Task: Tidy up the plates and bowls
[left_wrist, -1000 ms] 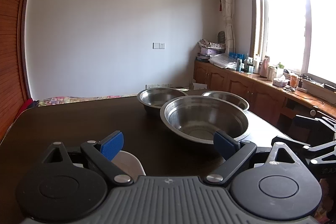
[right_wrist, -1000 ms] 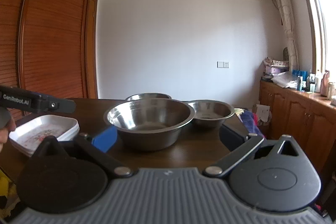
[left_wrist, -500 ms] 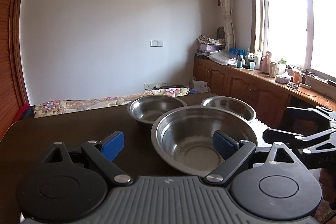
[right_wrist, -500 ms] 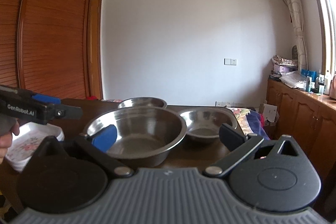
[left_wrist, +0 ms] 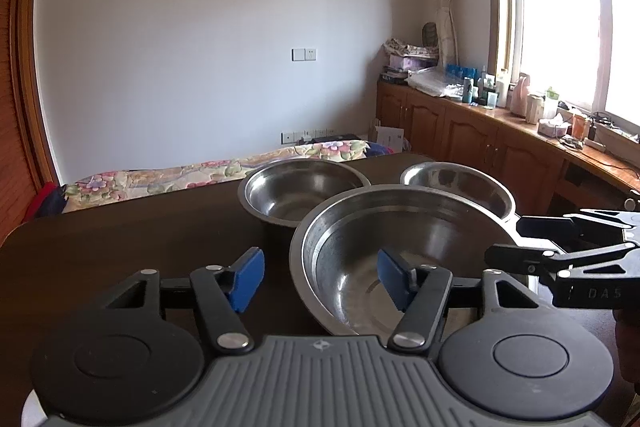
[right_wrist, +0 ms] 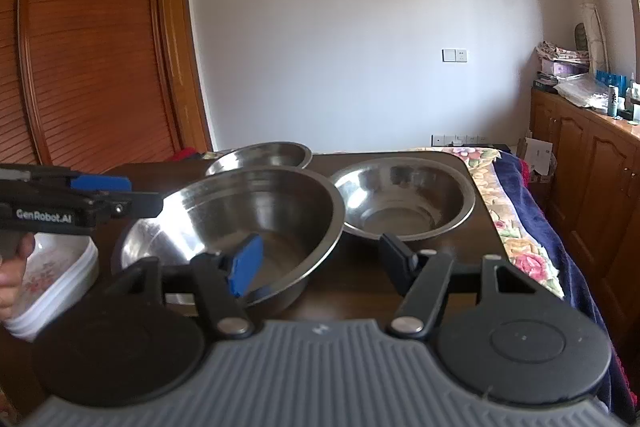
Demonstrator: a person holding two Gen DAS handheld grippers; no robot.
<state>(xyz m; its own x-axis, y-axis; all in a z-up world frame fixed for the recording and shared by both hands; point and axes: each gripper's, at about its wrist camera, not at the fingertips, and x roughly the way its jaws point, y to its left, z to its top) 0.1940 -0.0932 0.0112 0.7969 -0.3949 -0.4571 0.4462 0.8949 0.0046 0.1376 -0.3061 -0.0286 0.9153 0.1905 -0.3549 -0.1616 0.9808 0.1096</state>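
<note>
Both tools have advanced toward the bowls since the earlier frames, and the large steel bowl now sits closer under each camera.

Left to right in the right wrist view: a stack of white floral plates (right_wrist: 52, 279) rests at the left edge of the table (right_wrist: 476, 227). The left tool (left_wrist: 320, 279) is spread wide, grasping nothing, with the near left rim of the large steel bowl (left_wrist: 400, 247) between its fingers but not touching them. The large steel bowl stands at table centre. Behind it stands a medium steel bowl (right_wrist: 264, 157); just right of it, rims nearly touching, sits a shallow steel bowl (right_wrist: 404, 199). The right tool (right_wrist: 320, 267) is likewise spread wide and empty, straddling the right rim of the large steel bowl.

Handling assessment: the steel bowls are probably rigid, light and smooth, so slip is the main risk. Grip on the rolled rim, one pad inside and one outside. The plates are likely brittle; lift them by the edge.
</note>
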